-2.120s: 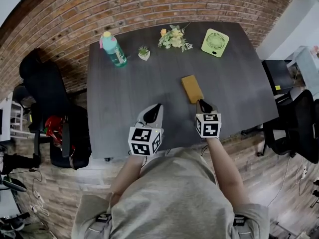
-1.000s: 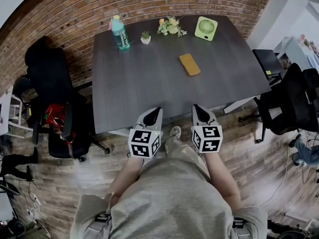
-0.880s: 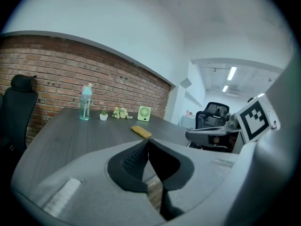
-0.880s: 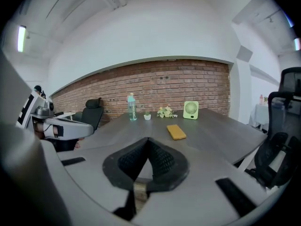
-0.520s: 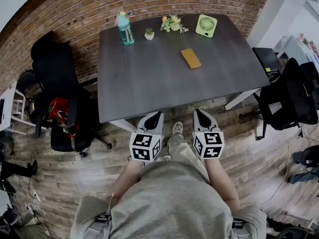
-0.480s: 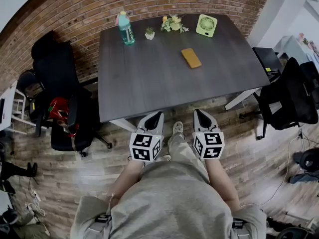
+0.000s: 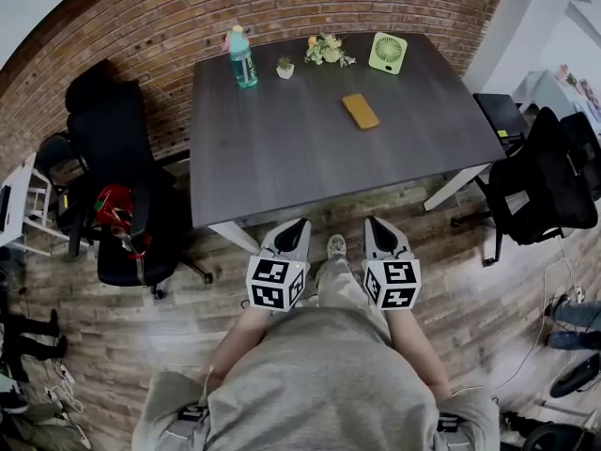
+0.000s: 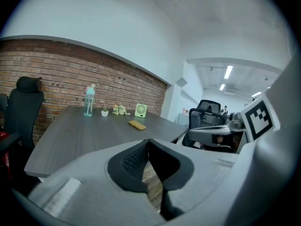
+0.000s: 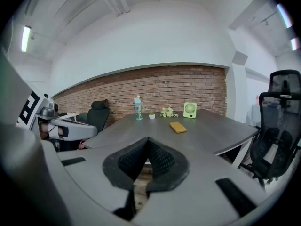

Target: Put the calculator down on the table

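Observation:
The yellow calculator (image 7: 360, 111) lies flat on the dark grey table (image 7: 282, 158), right of its middle, and shows small in the left gripper view (image 8: 137, 125) and the right gripper view (image 9: 178, 127). Both grippers hang over the wooden floor, short of the table's near edge and well away from the calculator. My left gripper (image 7: 293, 227) is shut with nothing in it; its tips meet in its own view (image 8: 148, 141). My right gripper (image 7: 375, 224) is also shut and empty, tips together (image 9: 148, 141).
At the table's far edge stand a teal bottle (image 7: 242, 57), a small potted plant (image 7: 285, 68), a bunch of flowers (image 7: 329, 51) and a green fan (image 7: 387, 52). Black office chairs stand left (image 7: 117, 205) and right (image 7: 549, 172) of the table. A brick wall (image 7: 282, 7) runs behind.
The person has stepped back from the table: both grippers, once over its near edge, now hang over the floor. The calculator stays where it lay.

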Action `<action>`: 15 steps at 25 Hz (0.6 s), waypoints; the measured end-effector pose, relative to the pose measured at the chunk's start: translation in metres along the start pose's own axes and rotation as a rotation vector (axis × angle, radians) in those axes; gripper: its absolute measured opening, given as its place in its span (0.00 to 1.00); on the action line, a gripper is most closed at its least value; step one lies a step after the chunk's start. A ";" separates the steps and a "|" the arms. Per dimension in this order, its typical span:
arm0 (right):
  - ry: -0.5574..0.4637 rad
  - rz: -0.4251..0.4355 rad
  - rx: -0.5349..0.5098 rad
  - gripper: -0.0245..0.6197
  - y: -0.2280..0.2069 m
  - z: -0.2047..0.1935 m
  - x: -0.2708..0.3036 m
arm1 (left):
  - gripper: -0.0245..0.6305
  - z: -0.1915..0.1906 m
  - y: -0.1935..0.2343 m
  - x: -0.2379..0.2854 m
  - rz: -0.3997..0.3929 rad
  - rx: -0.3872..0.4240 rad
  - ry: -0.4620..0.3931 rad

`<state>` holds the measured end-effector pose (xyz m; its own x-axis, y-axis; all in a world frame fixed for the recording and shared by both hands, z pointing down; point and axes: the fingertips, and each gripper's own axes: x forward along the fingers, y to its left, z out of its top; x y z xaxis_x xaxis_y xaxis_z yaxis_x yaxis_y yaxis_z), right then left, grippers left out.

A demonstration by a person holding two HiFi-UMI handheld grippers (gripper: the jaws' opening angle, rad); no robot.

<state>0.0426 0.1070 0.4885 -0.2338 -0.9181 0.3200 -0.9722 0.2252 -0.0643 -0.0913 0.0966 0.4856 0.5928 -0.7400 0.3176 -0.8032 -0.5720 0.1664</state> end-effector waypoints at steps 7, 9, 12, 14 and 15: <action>-0.003 0.012 0.018 0.04 0.006 0.000 -0.006 | 0.07 0.003 -0.005 -0.006 -0.009 0.002 -0.014; -0.003 0.011 0.016 0.04 0.006 0.000 -0.009 | 0.06 0.003 -0.007 -0.008 -0.010 0.000 -0.018; -0.010 0.006 0.002 0.04 0.006 0.002 -0.012 | 0.06 0.004 -0.008 -0.009 -0.011 -0.001 -0.025; -0.017 0.007 0.000 0.04 0.006 0.003 -0.013 | 0.06 0.005 -0.009 -0.009 -0.011 -0.002 -0.029; -0.019 0.008 0.000 0.04 0.006 0.004 -0.014 | 0.07 0.005 -0.009 -0.009 -0.011 -0.001 -0.029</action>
<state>0.0397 0.1198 0.4801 -0.2422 -0.9224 0.3010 -0.9702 0.2328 -0.0672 -0.0888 0.1070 0.4770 0.6032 -0.7436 0.2886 -0.7966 -0.5799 0.1708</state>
